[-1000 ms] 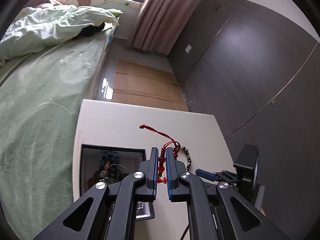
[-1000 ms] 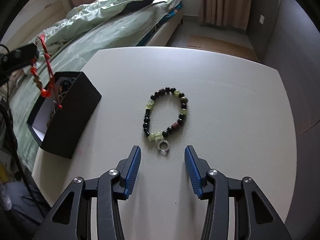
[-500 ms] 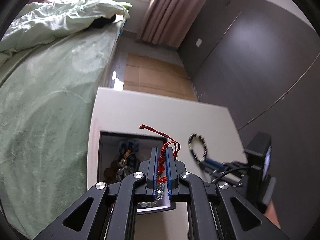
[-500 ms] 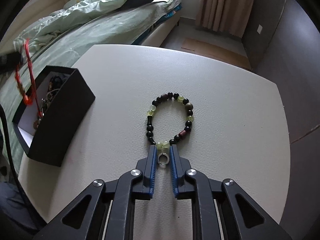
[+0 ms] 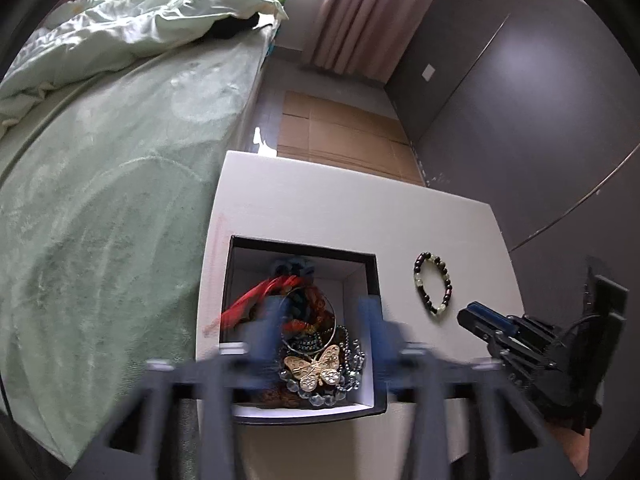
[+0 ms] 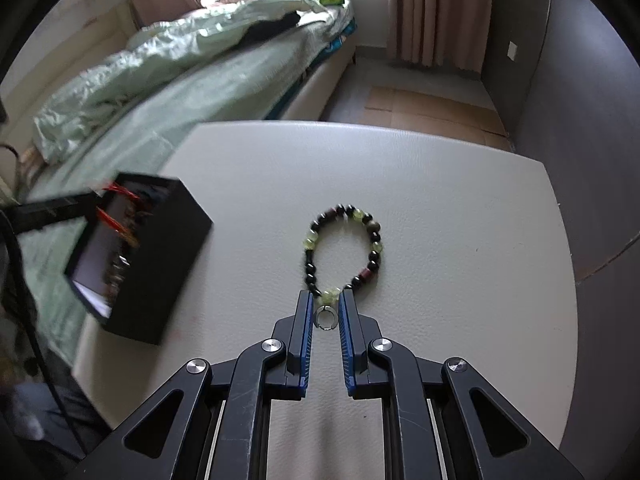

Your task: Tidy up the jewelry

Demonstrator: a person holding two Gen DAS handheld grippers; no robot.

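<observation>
So the left gripper (image 5: 320,328) is hovering right over the open black square jewelry box (image 5: 372,276), pointing down into it, with its blue-padded fingers (image 5: 370,320) spread wide apart and motion-blurred. Nothing is between them. Inside the box there's a pile of stuff: a red corded bracelet (image 5: 260,296) draped toward the box's far-left side, a thin silver hoop, and a gold butterfly pendant (image 5: 314,368) lying on clear beads at the near end.

The box sits at the left edge of the white leather-textured desk (image 6: 440,200), closer to the near-left corner, and past that edge is a bed with a pale green blanket (image 5: 100,184).

The right gripper (image 6: 325,308) comes in low and nearly flat over the desk from the near edge. Its fingers (image 6: 304,320) are narrowed but not fully pressed together, sitting either side of the small silver ring (image 6: 325,317) at the near end of the black and pale green beaded bracelet (image 6: 344,248). Can't really tell if the pads are actually touching the ring, it looks like slim gaps on both sides. The bracelet itself lies flat as an open loop around the middle of the desk, well apart from the box.

Plenty of bare desk on the far and right sides of the bracelet, with the dark grey wall beyond the right edge.
</observation>
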